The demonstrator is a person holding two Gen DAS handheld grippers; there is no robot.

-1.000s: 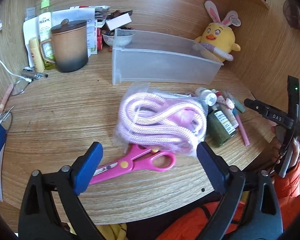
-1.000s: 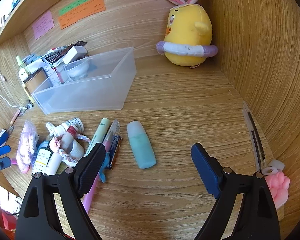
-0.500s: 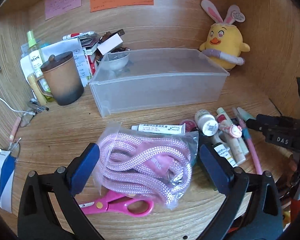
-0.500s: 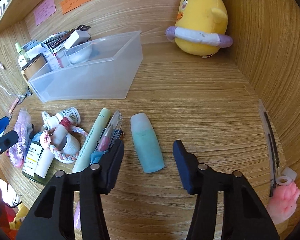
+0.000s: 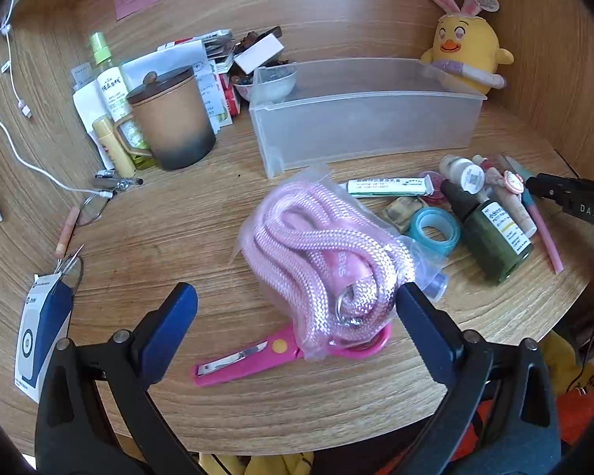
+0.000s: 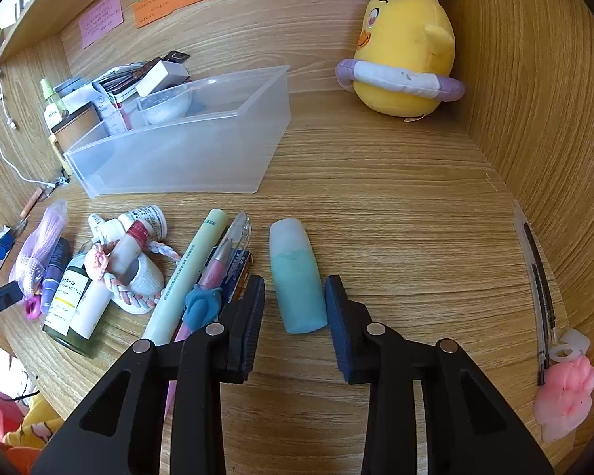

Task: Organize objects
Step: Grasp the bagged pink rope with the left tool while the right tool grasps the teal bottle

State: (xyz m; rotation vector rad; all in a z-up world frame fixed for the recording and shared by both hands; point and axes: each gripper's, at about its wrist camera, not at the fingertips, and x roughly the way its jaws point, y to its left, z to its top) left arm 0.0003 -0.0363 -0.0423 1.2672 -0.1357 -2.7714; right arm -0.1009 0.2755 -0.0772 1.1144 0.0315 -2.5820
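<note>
In the left wrist view, one blue-and-white card (image 5: 43, 340) lay at nine o'clock on the wooden desk (image 5: 158, 221), one white cable (image 5: 16, 146) ran past it, and one lidded brown mug (image 5: 170, 116) stood at eleven o'clock with one green spray bottle (image 5: 111, 87) behind it. The left gripper (image 5: 297, 312) had its two blue pads spread wide, holding nothing; its right pad stood just beside one clear bag of pink rope (image 5: 324, 253) near the centre, though I could not tell whether it touched. One pair of pink scissors (image 5: 281, 350) lay partly under that bag at six o'clock. One translucent storage bin (image 5: 360, 118) sat at one o'clock, with one yellow chick plush (image 5: 465, 47) behind its right end. At three o'clock lay one white tube (image 5: 388, 187), one blue tape roll (image 5: 433, 229) and one dark green bottle (image 5: 491, 233) among other small items. In the right wrist view, the same green bottle (image 6: 69, 304) lay at nine o'clock beside one braided pink-and-white band (image 6: 138, 297); one pale green marker (image 6: 186, 277) and one pink pen (image 6: 217, 261) lay side by side toward the centre. The right gripper (image 6: 295, 301) was narrowed around one teal bottle (image 6: 297, 277), one pad on each side of its lower end with small gaps showing, so it did not yet grip. The bin (image 6: 186, 150) sat at eleven o'clock, the chick (image 6: 404, 55) at one o'clock, and one pink paw charm (image 6: 566, 396) at four o'clock.
</note>
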